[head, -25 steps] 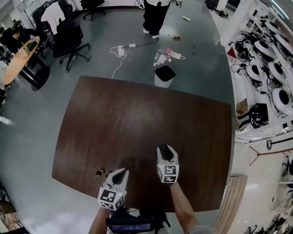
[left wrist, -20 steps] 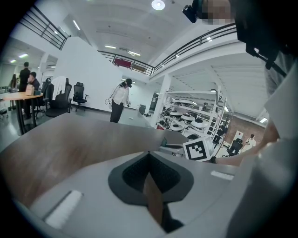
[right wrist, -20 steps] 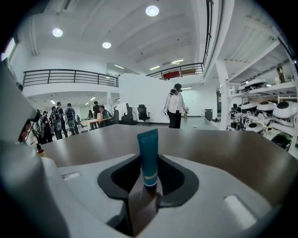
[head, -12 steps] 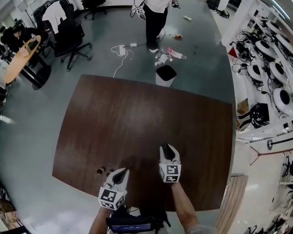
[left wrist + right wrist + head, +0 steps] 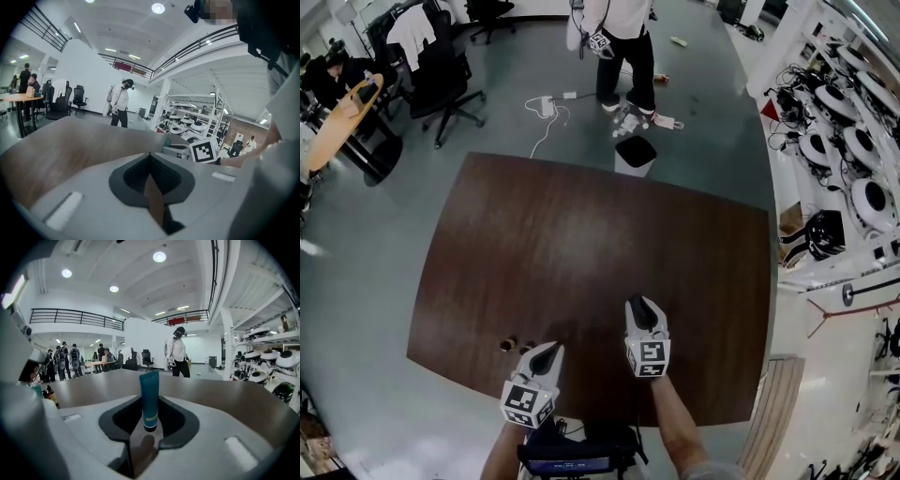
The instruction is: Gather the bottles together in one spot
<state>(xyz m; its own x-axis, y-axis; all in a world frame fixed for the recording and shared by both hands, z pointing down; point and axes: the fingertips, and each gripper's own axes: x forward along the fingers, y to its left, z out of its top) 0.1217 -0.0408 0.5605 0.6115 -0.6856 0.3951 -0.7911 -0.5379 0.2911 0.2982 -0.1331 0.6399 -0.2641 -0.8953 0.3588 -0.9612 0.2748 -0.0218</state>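
A: R gripper (image 5: 150, 417), what's it doing?
B: Jaws have just been closing. They're clamped on the teal tube (image 5: 149, 390), a pad on each side. Tube's upright, cap end down, flat end poking up above the jaws. Cap looks just clear of the table (image 5: 581, 234), shadow right under it.
A: And the L gripper (image 5: 548, 352)?
B: Jaws together at the tips, nothing btw them. Only a sliver of tabletop shows behind the tips in its own view. It sits left of the R gripper & a bit further back, by the table's near edge. The two aren't touching.
A: Other bottles?
B: 2 small brown bottles (image 5: 505, 345), standing side by side on the table, near the L gripper's tips, on its left. From the R gripper they're well off to the left, past the L gripper's body.
A: Anything ahead of the tools?
B: Straight ahead of the R gripper, beyond the table's far edge, a bin (image 5: 636, 155) on the floor & a person (image 5: 623, 37) standing behind it.
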